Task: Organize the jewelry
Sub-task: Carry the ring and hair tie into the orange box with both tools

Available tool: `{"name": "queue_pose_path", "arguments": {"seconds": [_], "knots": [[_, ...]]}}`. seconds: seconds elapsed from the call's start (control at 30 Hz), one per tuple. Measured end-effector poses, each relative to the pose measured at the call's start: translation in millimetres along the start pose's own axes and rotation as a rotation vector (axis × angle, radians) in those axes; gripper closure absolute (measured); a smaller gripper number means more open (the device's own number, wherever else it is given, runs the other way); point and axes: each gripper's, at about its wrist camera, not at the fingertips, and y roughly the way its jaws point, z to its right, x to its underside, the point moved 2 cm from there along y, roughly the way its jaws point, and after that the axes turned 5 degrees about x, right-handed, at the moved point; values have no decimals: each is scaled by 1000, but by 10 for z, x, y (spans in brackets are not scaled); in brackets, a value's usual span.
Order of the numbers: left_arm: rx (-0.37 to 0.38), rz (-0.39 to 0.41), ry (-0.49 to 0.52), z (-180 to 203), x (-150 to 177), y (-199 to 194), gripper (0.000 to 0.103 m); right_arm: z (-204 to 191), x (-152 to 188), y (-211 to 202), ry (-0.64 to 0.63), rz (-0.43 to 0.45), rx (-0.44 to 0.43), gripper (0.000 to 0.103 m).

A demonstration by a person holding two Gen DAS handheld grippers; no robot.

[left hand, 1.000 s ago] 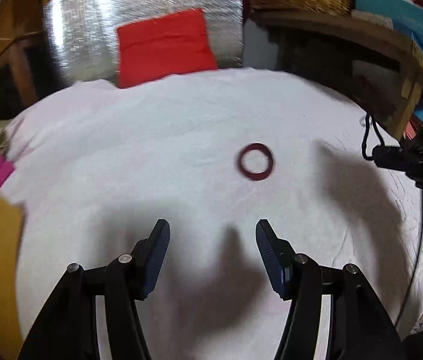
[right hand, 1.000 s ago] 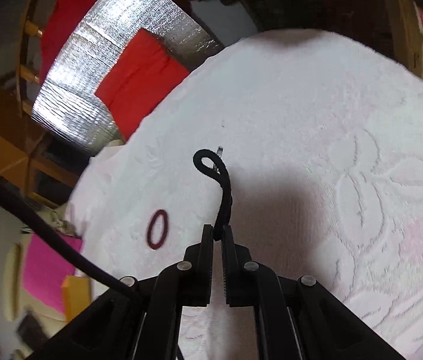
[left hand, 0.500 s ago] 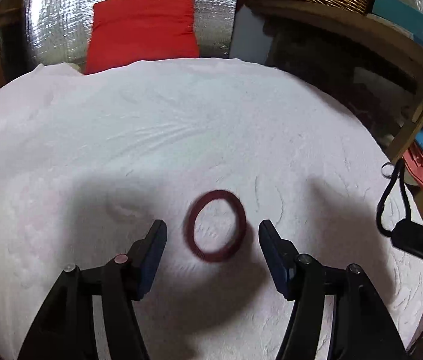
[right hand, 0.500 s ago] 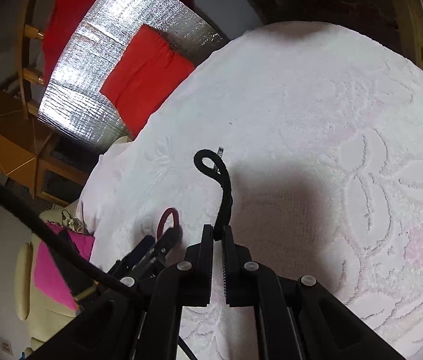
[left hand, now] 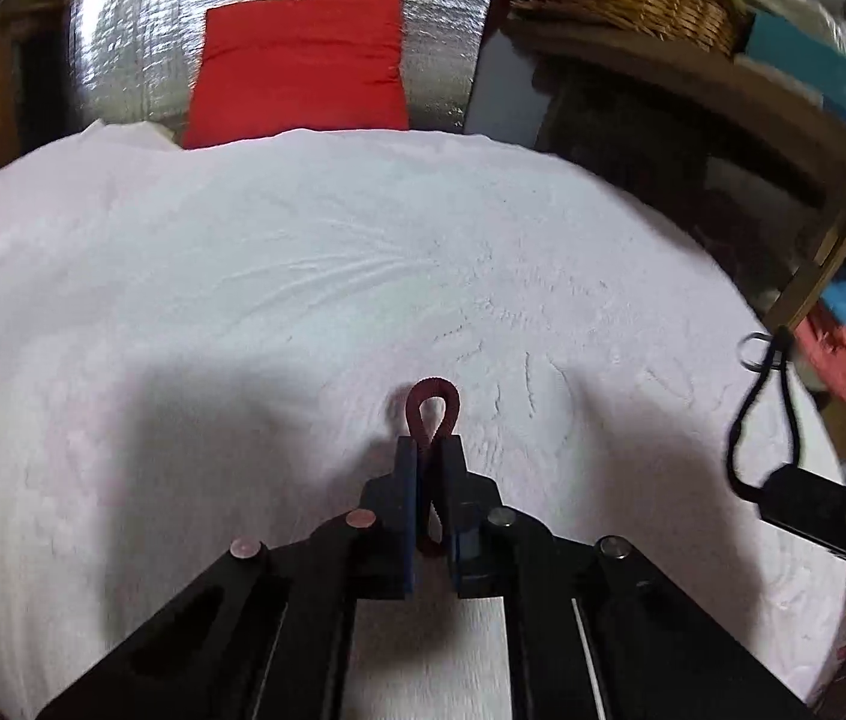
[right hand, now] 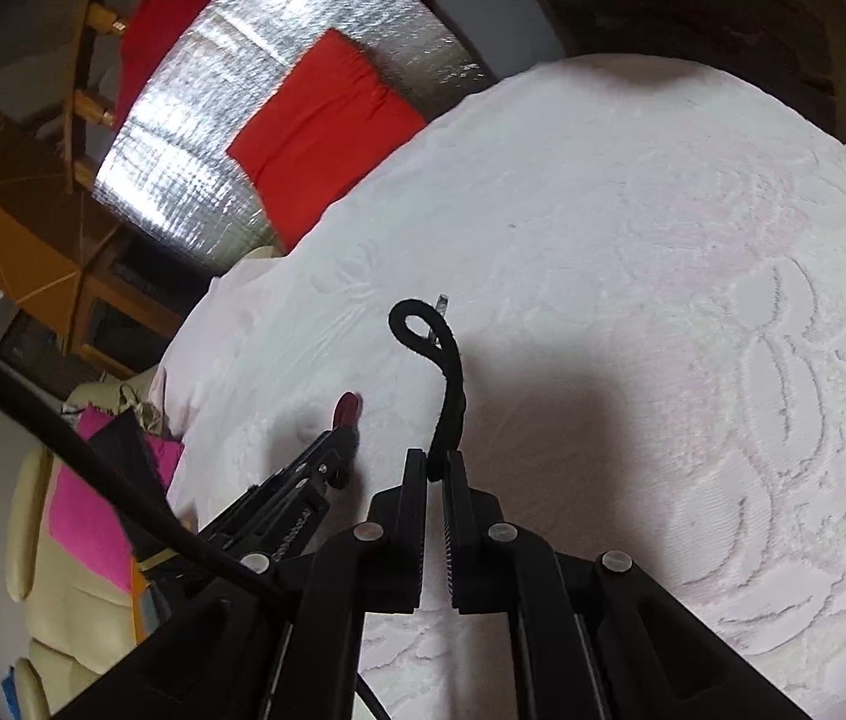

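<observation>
left gripper [left hand: 429, 450]: jaws pinched on the dark red ring [left hand: 434, 402], squashed into a loop, low centre of frame over the white cloth [left hand: 303, 276] | right gripper [right hand: 435, 462]: jaws clamped on the black cord [right hand: 450, 384], sticking up mid-frame | red cushion [left hand: 303, 60] up top

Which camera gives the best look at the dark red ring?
The left wrist view: the dark red ring sits centre frame, squeezed into a narrow loop by the left gripper, whose jaws are shut on it. The right wrist view catches only a small red sliver past that gripper's tip.
</observation>
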Motion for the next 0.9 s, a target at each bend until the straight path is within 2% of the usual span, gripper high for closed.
{"name": "queue_pose_path", "arguments": {"seconds": [0.17, 0.4, 0.53, 0.7, 0.9], "knots": [[-29, 52, 8, -54, 76, -362, 95, -192, 104, 26, -46, -16, -55, 97], [-168, 121, 21, -314, 185, -942, 95, -597, 362, 156, -133, -68, -127, 97], [-221, 152, -23, -570, 279, -1263, 95, -855, 476, 210, -170, -71, -184, 97], [-343, 175, -73, -910, 442, -1618, 95, -1200, 650, 299, -226, -71, -242, 97], [-451, 213, -116, -1211, 584, -1952, 95, -1664, 948, 471, -299, -99, -308, 97]]}}
